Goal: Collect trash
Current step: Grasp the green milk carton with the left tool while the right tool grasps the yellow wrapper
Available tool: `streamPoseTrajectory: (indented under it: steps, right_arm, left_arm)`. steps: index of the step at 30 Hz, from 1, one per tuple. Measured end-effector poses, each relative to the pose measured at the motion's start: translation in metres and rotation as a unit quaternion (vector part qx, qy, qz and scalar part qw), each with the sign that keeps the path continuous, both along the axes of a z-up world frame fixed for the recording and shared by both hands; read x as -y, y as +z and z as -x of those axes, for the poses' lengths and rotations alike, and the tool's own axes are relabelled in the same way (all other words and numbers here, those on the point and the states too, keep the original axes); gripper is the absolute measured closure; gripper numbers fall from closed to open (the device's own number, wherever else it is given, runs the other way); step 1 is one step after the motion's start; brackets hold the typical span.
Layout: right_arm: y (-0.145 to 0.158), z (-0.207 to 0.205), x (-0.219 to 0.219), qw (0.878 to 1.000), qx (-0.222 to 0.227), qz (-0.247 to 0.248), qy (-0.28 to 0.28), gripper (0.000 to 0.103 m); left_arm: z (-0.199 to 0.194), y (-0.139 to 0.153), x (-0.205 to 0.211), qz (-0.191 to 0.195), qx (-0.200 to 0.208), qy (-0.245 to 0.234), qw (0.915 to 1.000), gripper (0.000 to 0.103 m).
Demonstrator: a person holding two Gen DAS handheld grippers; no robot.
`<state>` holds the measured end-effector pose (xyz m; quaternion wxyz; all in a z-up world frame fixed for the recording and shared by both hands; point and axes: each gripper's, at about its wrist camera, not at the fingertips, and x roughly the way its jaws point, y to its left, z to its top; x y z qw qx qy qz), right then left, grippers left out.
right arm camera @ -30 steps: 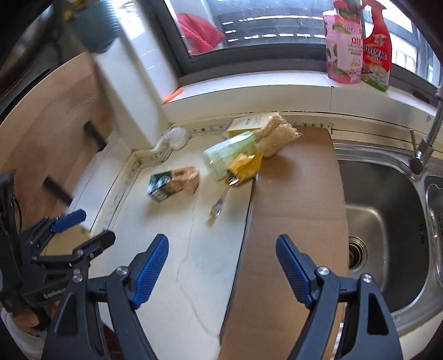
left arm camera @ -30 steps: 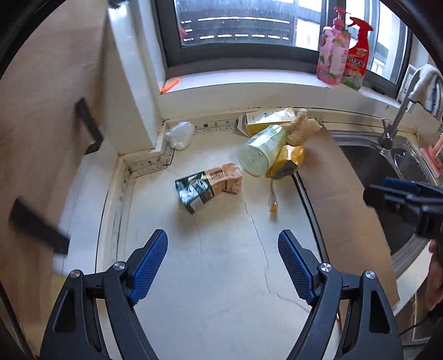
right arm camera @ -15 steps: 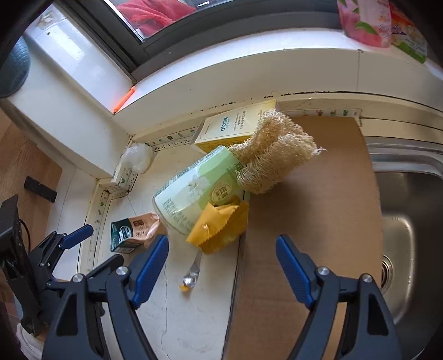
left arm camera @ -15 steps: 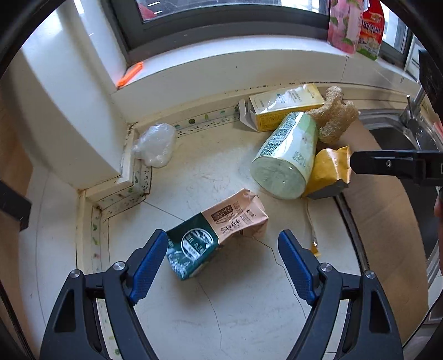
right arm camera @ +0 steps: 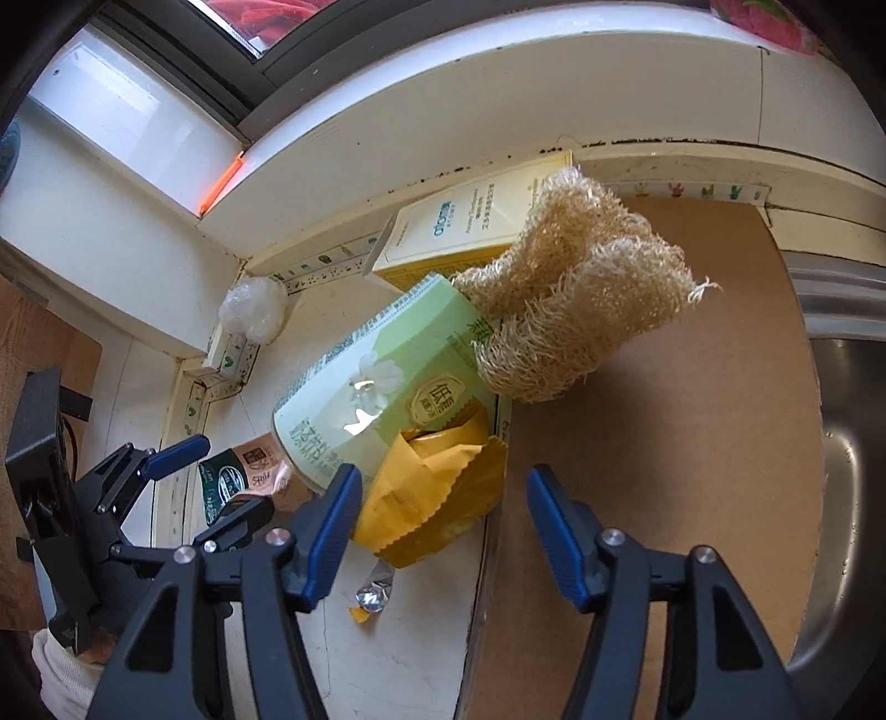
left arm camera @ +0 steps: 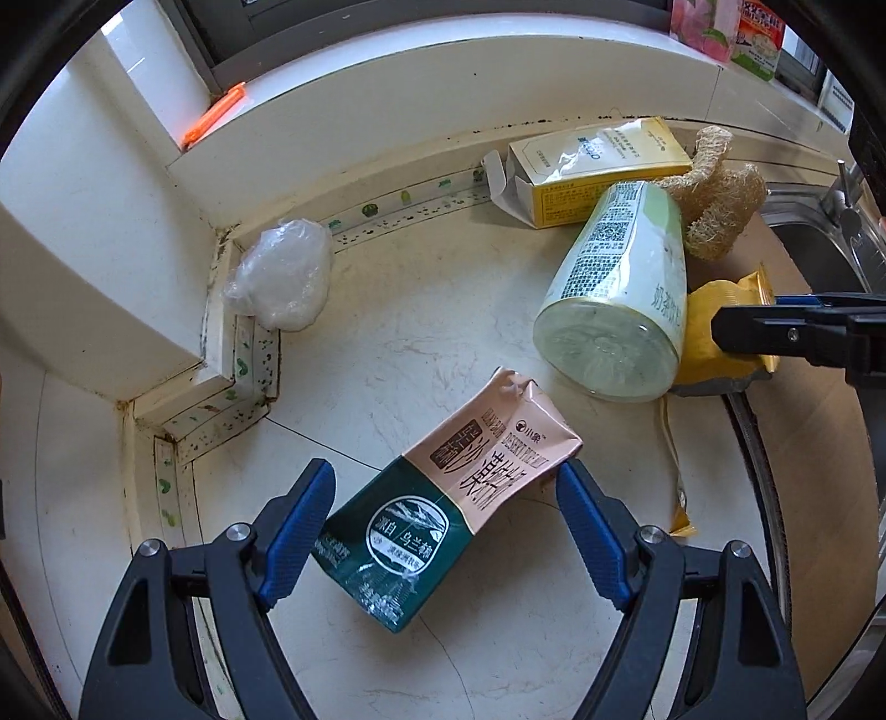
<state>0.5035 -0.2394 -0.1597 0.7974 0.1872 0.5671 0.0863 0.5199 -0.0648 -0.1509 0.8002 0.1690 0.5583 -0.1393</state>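
A crushed green-and-pink drink carton (left arm camera: 443, 509) lies on the cream counter between the fingers of my open left gripper (left arm camera: 446, 520). A pale green cup (left arm camera: 620, 293) lies on its side beside a yellow wrapper (left arm camera: 714, 327), a yellow box (left arm camera: 598, 166) and a loofah (left arm camera: 714, 205). My open right gripper (right arm camera: 437, 526) straddles the yellow wrapper (right arm camera: 437, 498), with the green cup (right arm camera: 382, 382) just beyond. A crumpled clear plastic bag (left arm camera: 277, 277) sits in the counter corner. A small torn sachet (right arm camera: 371, 595) lies below the wrapper.
A brown cardboard sheet (right arm camera: 653, 421) covers the counter right of the trash, next to a steel sink (right arm camera: 847, 443). A white window ledge (left arm camera: 443, 94) and wall column (left arm camera: 83, 232) close off the back and left. Spray bottles (left arm camera: 731, 27) stand on the ledge.
Both grippers have moved forward and down toward the trash. The left one now brackets the carton; the right one now brackets the yellow wrapper. Both stay open.
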Motion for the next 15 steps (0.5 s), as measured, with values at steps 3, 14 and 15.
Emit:
streamPoseTrajectory:
  steps: [3, 14, 15]
  right_arm:
    - [-0.002, 0.001, 0.000, 1.000, -0.001, -0.003, 0.005, 0.049]
    - [-0.003, 0.003, -0.002, 1.000, 0.006, 0.004, 0.020, 0.060]
    - [-0.003, 0.003, -0.001, 1.000, 0.006, 0.003, 0.020, 0.060]
  left_arm:
    - [-0.003, -0.003, 0.004, -0.009, -0.001, -0.007, 0.9999, 0.022]
    - [-0.002, 0.007, 0.016, -0.049, 0.017, -0.025, 0.9983, 0.022]
    - [-0.001, 0.009, 0.017, -0.053, 0.019, -0.028, 0.9980, 0.022]
